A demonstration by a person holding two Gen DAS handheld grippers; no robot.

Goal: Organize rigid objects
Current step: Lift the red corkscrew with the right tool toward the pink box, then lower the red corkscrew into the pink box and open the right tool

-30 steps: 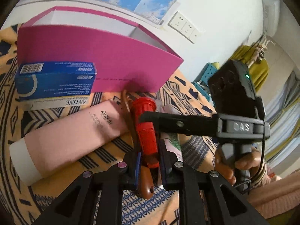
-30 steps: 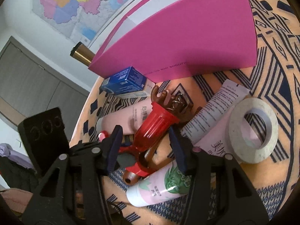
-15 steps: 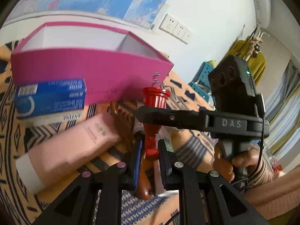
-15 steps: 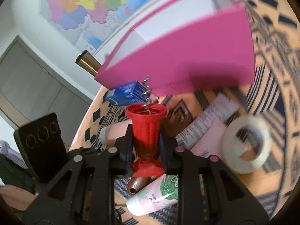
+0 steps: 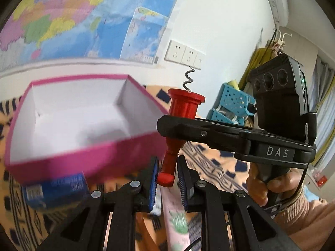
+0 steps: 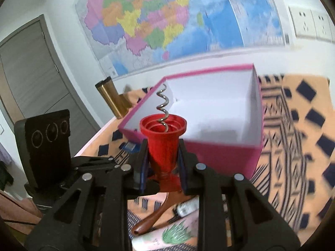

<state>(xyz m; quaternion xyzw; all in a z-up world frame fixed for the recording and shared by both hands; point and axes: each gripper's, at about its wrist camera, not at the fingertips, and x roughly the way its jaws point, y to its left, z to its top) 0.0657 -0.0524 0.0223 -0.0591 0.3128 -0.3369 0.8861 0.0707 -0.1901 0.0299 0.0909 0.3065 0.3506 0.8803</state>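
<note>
A: Where is the red corkscrew (image 6: 162,144) right now?

B: Up in the air, upright, with its metal spiral pointing to twelve o'clock. The right gripper (image 6: 162,163) is clamped on its red body, both pads pressed against the sides. In the left wrist view that same gripper reaches in from three o'clock and crosses the corkscrew's (image 5: 178,129) neck.

A: And the left gripper (image 5: 166,179)?

B: Its blue pads sit either side of the corkscrew's lower end. A sliver of gap shows beside the red knob on each side, so I cannot tell whether it is gripping or only bracketing it.

A: What lies near the corkscrew?

B: The pink box (image 6: 226,154) sits open-topped with a white inside, behind the corkscrew toward one o'clock in the right wrist view. In the left wrist view the box (image 5: 88,159) spreads toward nine o'clock from the corkscrew.

A: Anything else on the patterned cloth (image 6: 293,146)?

B: A blue carton (image 5: 56,190) lies against the box's near wall, toward eight o'clock in the left view. Below the right gripper, at six o'clock, a brown wooden handle (image 6: 155,215) and a pink tube printed with green leaves (image 6: 167,234) rest on the cloth. A gold cylinder (image 6: 111,98) stands at ten o'clock beyond the box.

A: And the background?

B: A coloured map (image 6: 159,21) hangs on the wall, with white sockets (image 5: 184,55) beside it.
</note>
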